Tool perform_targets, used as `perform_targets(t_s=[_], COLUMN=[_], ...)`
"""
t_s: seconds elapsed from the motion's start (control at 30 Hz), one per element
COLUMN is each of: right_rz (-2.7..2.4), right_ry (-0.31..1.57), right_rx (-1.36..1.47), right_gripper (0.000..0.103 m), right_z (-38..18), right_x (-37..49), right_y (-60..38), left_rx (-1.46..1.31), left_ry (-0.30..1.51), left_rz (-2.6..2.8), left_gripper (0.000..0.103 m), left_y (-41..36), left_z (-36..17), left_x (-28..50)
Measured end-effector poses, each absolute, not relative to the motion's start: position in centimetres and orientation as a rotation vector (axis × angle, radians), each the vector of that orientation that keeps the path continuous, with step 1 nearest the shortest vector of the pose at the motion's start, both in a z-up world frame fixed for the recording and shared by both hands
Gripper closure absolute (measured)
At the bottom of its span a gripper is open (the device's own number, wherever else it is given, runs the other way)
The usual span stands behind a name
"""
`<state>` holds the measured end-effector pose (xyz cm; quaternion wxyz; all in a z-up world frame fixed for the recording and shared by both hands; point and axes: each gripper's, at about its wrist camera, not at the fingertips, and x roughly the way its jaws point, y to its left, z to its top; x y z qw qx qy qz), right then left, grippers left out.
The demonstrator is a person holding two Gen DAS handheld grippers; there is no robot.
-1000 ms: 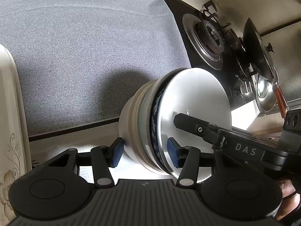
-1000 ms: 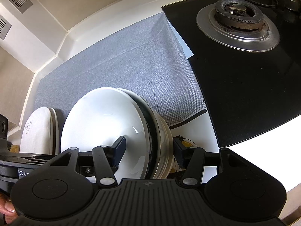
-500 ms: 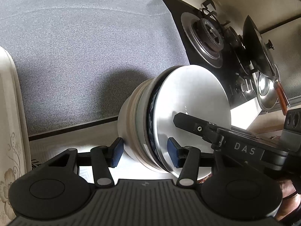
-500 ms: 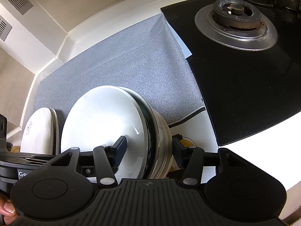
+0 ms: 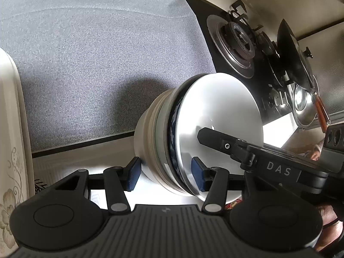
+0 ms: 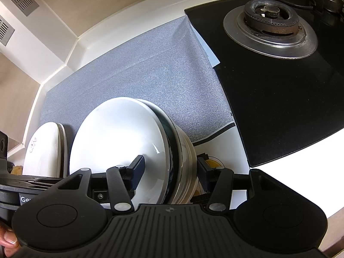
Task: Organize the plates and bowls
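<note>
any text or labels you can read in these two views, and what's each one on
"DAS": white letters on the black body of the right gripper, seen in the left wrist view.
"Ge": cut off by the picture's edge, white letters on the black body of the left gripper, seen in the right wrist view.
Small white marking on the black hob by its knobs: too small to read.
The floral plate carries a drawn pattern only, no words.
</note>
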<state>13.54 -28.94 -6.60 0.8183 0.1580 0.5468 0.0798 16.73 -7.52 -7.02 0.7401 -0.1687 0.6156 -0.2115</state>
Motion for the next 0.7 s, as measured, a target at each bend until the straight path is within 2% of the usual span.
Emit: perform_targets(t_s=[0.7], right_rz=[0.169], right_ry=[1.166], right_rx=[0.333], right_gripper=[0.047], right_z=[-6.64], right_x=[13.54], right_y=[-28.86], left_rx=[-0.407], left_ry=[1.343], left_rz=[-0.471], left_gripper=[0.045], left_y=[-6.62], left_z=[-7.36], left_x=[16.34])
